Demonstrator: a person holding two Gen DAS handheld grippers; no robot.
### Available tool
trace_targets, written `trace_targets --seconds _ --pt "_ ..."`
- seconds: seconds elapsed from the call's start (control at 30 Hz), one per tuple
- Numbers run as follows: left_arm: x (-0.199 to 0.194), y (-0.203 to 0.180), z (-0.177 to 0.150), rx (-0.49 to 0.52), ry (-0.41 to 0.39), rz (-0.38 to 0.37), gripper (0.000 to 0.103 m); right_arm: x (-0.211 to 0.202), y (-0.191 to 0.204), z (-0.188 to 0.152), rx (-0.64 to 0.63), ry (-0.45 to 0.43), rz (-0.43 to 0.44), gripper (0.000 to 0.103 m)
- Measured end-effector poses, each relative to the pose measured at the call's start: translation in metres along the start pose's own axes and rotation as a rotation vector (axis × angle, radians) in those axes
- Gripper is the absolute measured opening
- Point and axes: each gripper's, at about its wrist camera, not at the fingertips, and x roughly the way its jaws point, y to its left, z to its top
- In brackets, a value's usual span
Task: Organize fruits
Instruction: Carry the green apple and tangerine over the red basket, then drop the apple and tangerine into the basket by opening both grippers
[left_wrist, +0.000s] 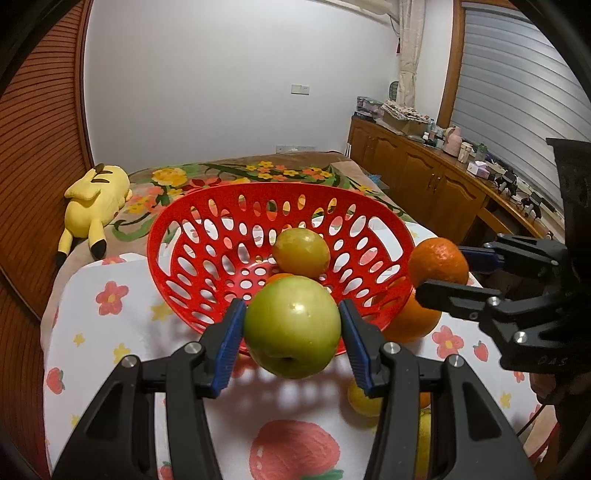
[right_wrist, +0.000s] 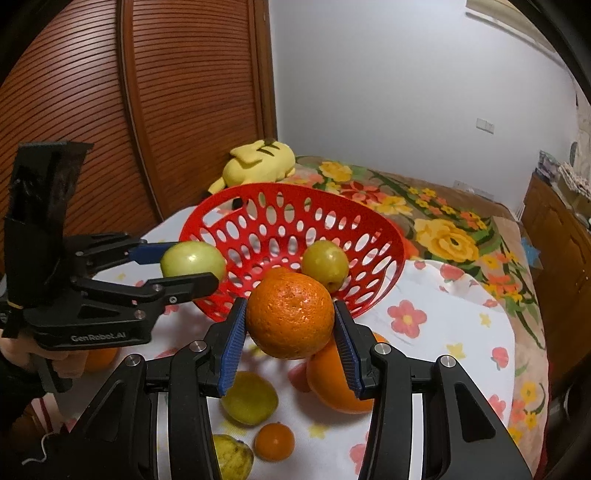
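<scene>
White wall (left_wrist: 221, 74); wood cabinets (left_wrist: 417, 173)

Yellow plush toy (left_wrist: 94, 201) on floral bedspread (left_wrist: 229, 173); wooden cabinets (left_wrist: 417, 173) beyond.

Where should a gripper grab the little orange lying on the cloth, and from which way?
Grab the little orange across its round middle, coming straight down from above. It sits low on the cloth with a yellow fruit close behind, so a side approach would probably bump that neighbour.

A home bedroom: a bed (left_wrist: 229, 173) with a floral blanket, a yellow plush toy (left_wrist: 96, 199) on it, wooden cabinets (left_wrist: 417, 173) beside the bed.
</scene>
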Motion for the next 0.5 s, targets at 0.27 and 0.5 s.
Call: trace_targets --seconds 0.27,0.5 --pt "-0.005 0.004 0.002 -0.002 -0.022 0.013 0.052 0.014 -0.001 0.002 -0.001 0.028 0.0 0.046" --pt "-0.018 0.013 0.006 -0.013 -0.047 0.021 0.054 0.024 0.0 0.007 -0.006 0.043 0.0 0.046"
